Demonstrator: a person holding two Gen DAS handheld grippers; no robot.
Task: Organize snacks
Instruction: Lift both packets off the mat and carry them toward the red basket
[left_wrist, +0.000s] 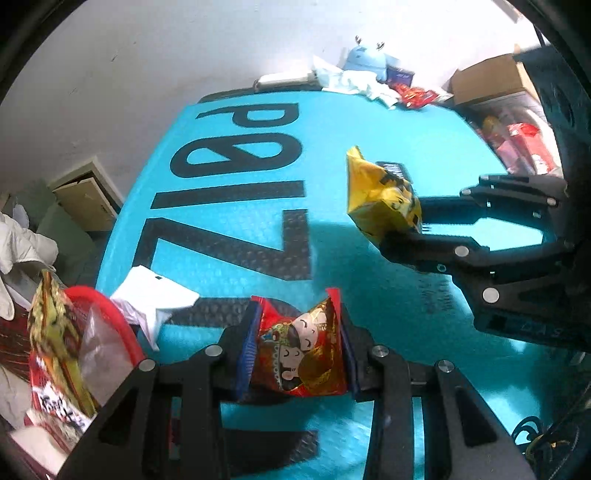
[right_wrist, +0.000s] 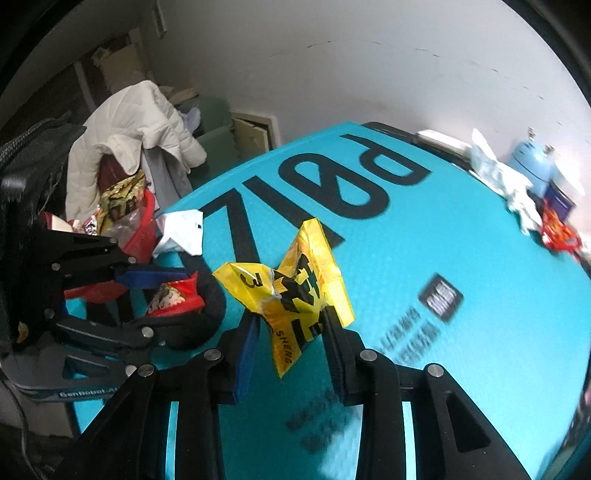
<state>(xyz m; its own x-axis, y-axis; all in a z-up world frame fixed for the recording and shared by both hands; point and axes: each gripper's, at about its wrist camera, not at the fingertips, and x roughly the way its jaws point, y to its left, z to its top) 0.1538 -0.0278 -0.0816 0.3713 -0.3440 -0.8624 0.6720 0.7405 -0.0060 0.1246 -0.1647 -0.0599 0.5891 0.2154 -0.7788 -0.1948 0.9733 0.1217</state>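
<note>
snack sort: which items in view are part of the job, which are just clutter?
Job:
red snack packet, in left gripper
yellow snack packet, in right gripper
red basket with snacks

Clutter:
white jacket
blue plush toy
cardboard box

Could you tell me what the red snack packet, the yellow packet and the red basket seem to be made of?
Red snack packet: likely glossy printed plastic film; shiny highlights, crinkled seams.
Yellow packet: thin glossy film too; it creases sharply where pinched.
Red basket: apparently moulded plastic, smooth rim, uniform colour.
</note>
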